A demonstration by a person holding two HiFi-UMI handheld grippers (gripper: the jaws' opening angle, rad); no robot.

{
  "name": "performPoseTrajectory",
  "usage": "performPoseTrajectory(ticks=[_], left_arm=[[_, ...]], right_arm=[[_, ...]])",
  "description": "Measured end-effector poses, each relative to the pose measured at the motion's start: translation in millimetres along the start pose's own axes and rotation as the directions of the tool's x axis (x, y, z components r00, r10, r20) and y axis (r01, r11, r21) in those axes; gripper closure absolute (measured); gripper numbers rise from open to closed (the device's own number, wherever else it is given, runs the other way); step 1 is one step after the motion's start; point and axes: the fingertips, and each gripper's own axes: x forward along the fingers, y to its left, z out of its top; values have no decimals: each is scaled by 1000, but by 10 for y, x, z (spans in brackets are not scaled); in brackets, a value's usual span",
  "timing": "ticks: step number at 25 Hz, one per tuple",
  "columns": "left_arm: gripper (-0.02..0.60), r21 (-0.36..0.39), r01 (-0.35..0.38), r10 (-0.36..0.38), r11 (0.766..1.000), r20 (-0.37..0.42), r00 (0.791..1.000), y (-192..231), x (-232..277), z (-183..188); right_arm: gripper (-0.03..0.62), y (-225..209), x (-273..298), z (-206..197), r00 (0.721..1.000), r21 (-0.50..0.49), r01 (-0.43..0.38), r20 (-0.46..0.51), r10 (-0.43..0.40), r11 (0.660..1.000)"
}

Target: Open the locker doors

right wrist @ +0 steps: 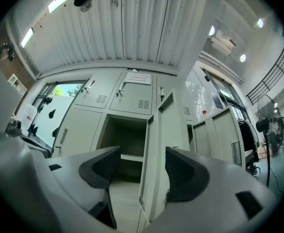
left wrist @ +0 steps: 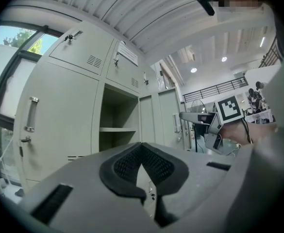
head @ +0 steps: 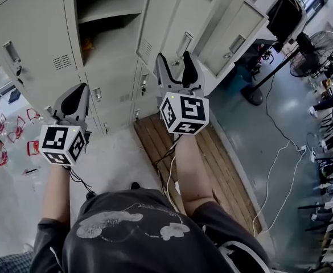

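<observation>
A bank of grey lockers (head: 106,67) stands in front of me. One upper compartment (head: 106,4) is open, its door (head: 177,21) swung out to the right. My right gripper (head: 176,61) is open just short of that door's handle (head: 184,43). In the right gripper view the door's edge (right wrist: 149,169) shows beyond the spread jaws of the right gripper (right wrist: 142,166), apart from them. My left gripper (head: 75,95) is lower left, shut and holding nothing, near the closed door (head: 24,44). In its own view the left gripper (left wrist: 142,147) faces the open compartment (left wrist: 117,130) and a closed door (left wrist: 54,120).
Further locker doors (head: 234,33) stand ajar at the right. A wooden pallet (head: 212,152) lies on the floor under my right arm. A standing fan (head: 317,53), loose cables (head: 280,152) and a black chair (head: 286,13) are to the right. Red clutter (head: 18,129) lies at the left.
</observation>
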Motion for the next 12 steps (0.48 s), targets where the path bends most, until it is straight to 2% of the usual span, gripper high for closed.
performPoseTrajectory(ticks=[12], left_arm=[[574, -2, -73, 73, 997, 27, 997, 944, -633, 147]], right_arm=[[298, 1308, 355, 119, 994, 26, -112, 3, 112, 993]])
